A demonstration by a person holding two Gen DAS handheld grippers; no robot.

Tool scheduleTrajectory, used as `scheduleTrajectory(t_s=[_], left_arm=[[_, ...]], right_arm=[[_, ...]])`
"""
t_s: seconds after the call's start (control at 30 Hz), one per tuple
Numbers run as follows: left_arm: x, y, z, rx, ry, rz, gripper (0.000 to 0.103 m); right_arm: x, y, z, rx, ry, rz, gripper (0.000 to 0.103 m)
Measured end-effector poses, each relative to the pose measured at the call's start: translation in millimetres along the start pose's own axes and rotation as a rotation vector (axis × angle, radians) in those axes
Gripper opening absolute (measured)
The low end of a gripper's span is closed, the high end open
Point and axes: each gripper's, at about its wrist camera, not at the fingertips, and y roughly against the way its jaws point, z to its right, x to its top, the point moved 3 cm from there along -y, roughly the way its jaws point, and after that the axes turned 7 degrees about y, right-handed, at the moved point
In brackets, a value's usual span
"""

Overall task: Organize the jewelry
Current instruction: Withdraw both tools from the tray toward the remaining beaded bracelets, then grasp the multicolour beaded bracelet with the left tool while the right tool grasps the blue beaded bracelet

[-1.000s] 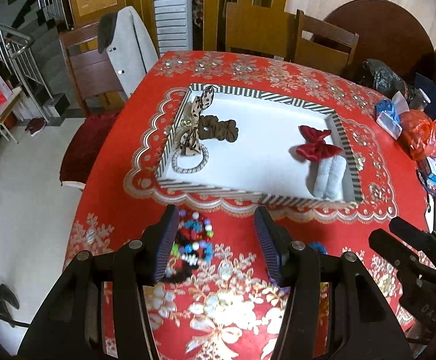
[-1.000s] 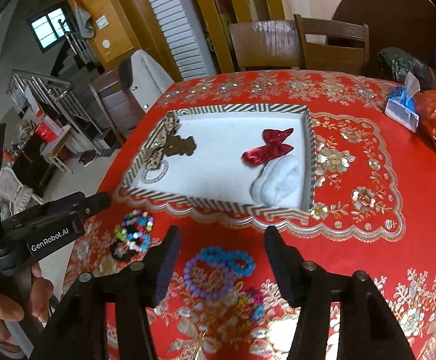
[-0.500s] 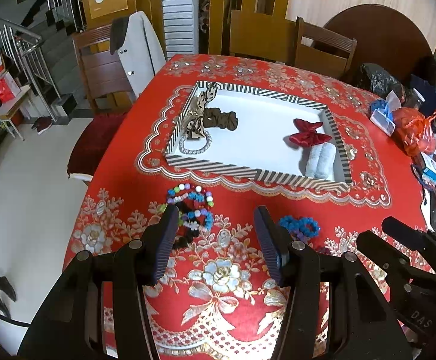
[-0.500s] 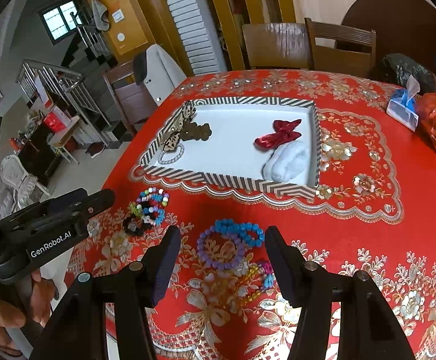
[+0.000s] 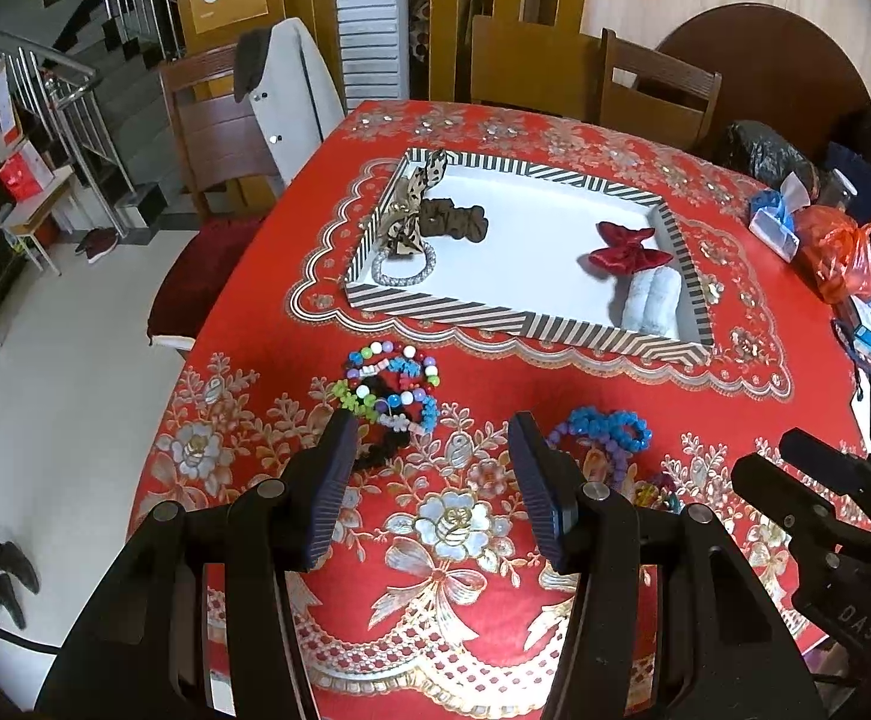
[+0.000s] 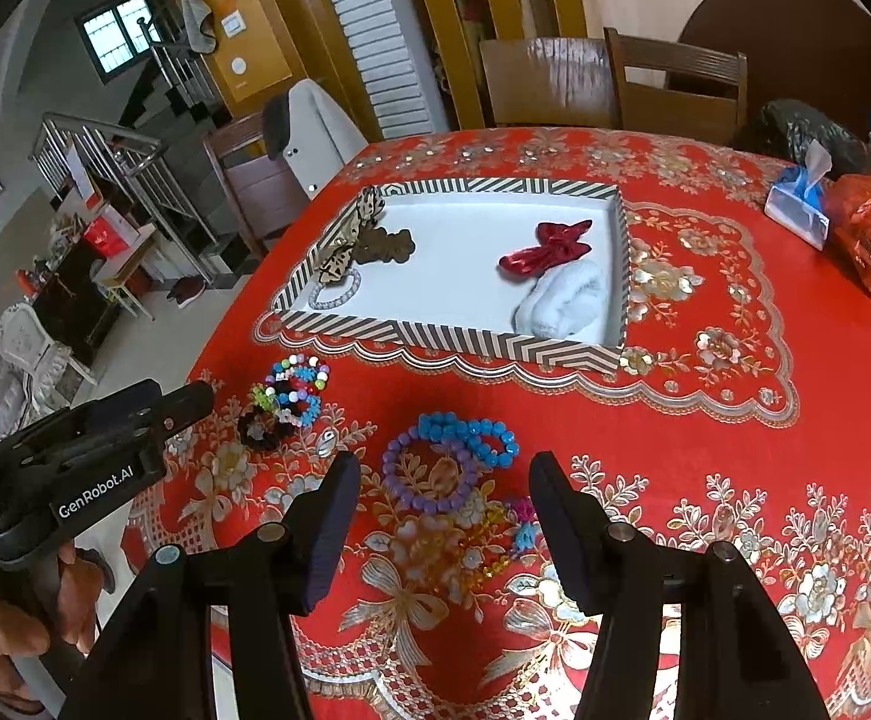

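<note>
Now holding both claws above red tablecloth (image 5: 555, 396), nothing pinched. My left gripper (image 5: 432, 468) spread wide; multicolour bead bracelets (image 5: 390, 387) lie just beyond its left finger. My right gripper (image 6: 444, 504) spread too, blue bracelet (image 6: 471, 435) and purple bracelet (image 6: 429, 477) between its tips. Striped tray (image 6: 435, 339) farther off, holding red bow (image 6: 546, 249).
</note>
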Motion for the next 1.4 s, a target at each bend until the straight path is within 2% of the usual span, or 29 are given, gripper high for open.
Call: scheduleTrajectory(t_s=[1.4], left_arm=[[-4.6, -20.2, -10.0, 0.019, 0.004, -0.049, 0.052]], right_arm=[[-7.2, -21.8, -5.2, 0.009, 0.010, -0.060, 0.056]])
